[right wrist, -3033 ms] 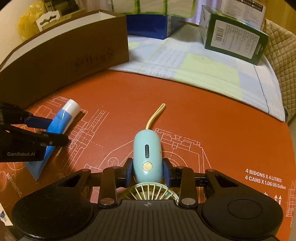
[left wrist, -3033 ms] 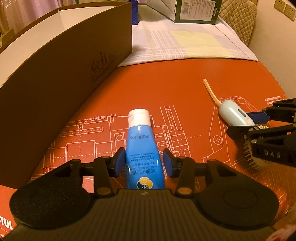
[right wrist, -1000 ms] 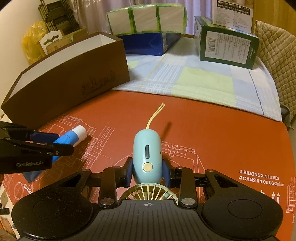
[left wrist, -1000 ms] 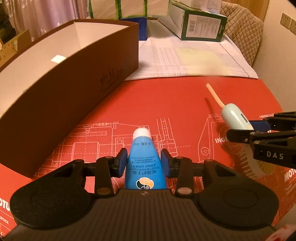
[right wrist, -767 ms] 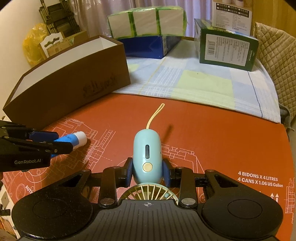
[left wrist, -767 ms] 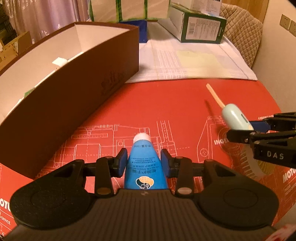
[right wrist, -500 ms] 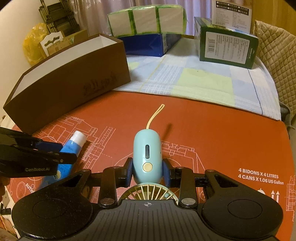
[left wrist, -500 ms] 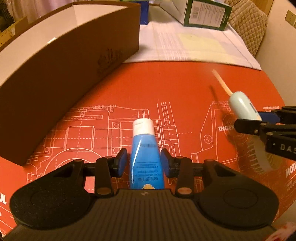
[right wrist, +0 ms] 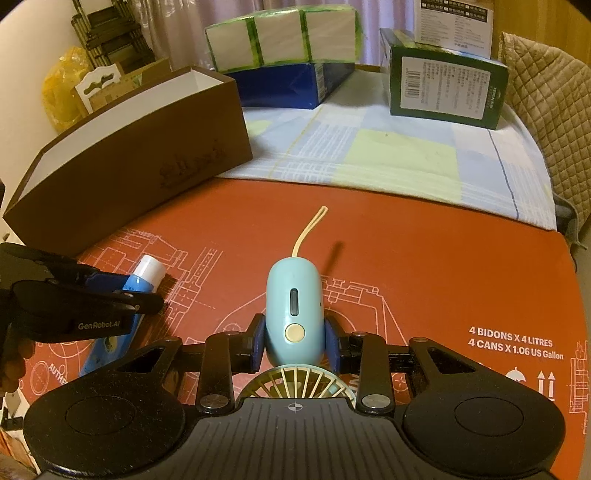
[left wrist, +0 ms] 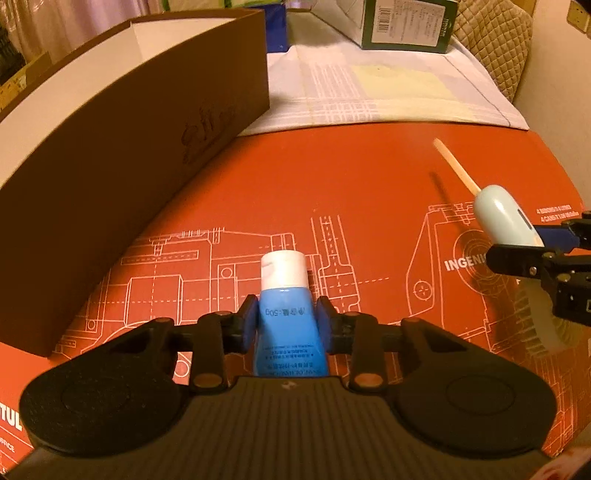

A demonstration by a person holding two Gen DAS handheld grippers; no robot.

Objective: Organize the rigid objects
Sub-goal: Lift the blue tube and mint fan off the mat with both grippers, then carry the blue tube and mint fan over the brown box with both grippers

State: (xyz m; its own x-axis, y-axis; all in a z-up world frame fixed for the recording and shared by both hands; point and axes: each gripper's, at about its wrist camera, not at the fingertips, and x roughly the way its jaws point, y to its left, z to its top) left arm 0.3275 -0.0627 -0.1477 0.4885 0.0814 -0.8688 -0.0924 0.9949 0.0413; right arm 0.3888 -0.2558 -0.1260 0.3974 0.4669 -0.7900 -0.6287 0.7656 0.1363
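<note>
Flanking the work area on its left side, a long brown box point(right wrist: 140, 158) with white inner walls stands open-topped on the red printed sheet point(left wrist: 369, 192) that covers the tabletop, its long wall running close beside the blue tube point(left wrist: 286, 325). Behind the sheet lies a pale checked cloth point(right wrist: 388, 151), and on it stand a dark green carton point(right wrist: 447, 88) and a blue box point(right wrist: 291, 85) with a green-banded white pack point(right wrist: 280, 35) on top. A quilted cushion point(right wrist: 546, 92) borders the far right edge.

Between the brown box and the fan, the red sheet is bare and flat, with open room toward the cloth.

The left tool point(left wrist: 286, 325) has its jaws closing around the soft, white-capped tube, which lies on the sheet between the blue pads; whether they already press on it cannot be told. The right tool point(right wrist: 294, 341) is clamped narrow on the smooth, rounded pale-blue handle of a small handheld fan point(right wrist: 294, 310), its ribbed cream guard near the camera and a thin beige loop strap point(right wrist: 308, 229) reaching out from the handle's far end.
</note>
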